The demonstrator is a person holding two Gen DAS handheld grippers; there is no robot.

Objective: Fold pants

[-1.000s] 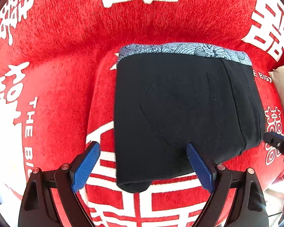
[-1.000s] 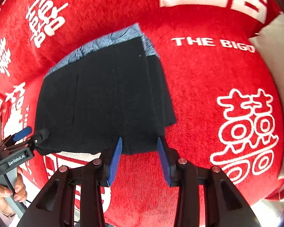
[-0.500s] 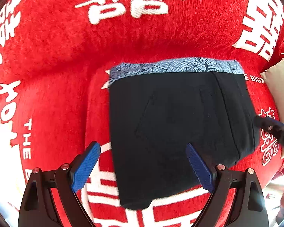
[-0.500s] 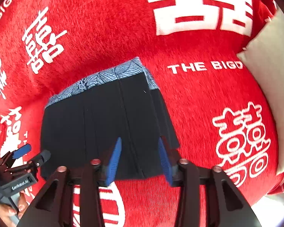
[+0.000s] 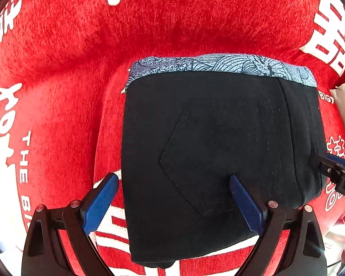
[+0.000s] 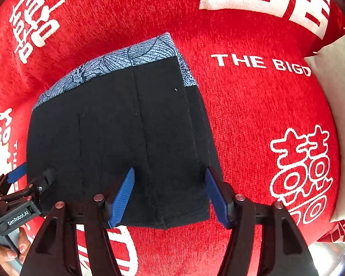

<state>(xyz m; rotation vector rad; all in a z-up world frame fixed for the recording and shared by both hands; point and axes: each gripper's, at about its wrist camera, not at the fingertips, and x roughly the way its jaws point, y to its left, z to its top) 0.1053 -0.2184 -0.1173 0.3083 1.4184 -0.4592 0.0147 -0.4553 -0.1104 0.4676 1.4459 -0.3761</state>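
On the left, the left gripper [image 5: 173, 199] is seen pointing down over the near left part of the folded pants [image 5: 218, 151], its blue pads spread wide: one pad hangs over the red blanket [image 5: 64, 105] just beside the garment's left edge, the other over the black cloth near the stitched back pocket [image 5: 209, 158], and nothing is pinched between them. The pants themselves lie in the middle as a compact dark rectangle on the blanket, with a patterned blue-grey band [image 5: 218, 65] showing along the far edge and the layers stacked fairly squarely. Further right, the right gripper [image 6: 170, 195] is held over the near right corner of the bundle; its jaws have just been opening, and cloth lies beneath the gap without being pressed by either pad, so nothing is gripped. A pale cushion [image 6: 335, 115] is seen at the far right edge, well apart from the garment. The fold is judged to be nearly complete, with release and tidying apparently in hand. For this to be done well, both grippers should be lifted straight up so that no layer is dragged, the near edge should be checked for the small bulge at its lower left, and any pressing should be applied evenly to keep the stacked edges aligned
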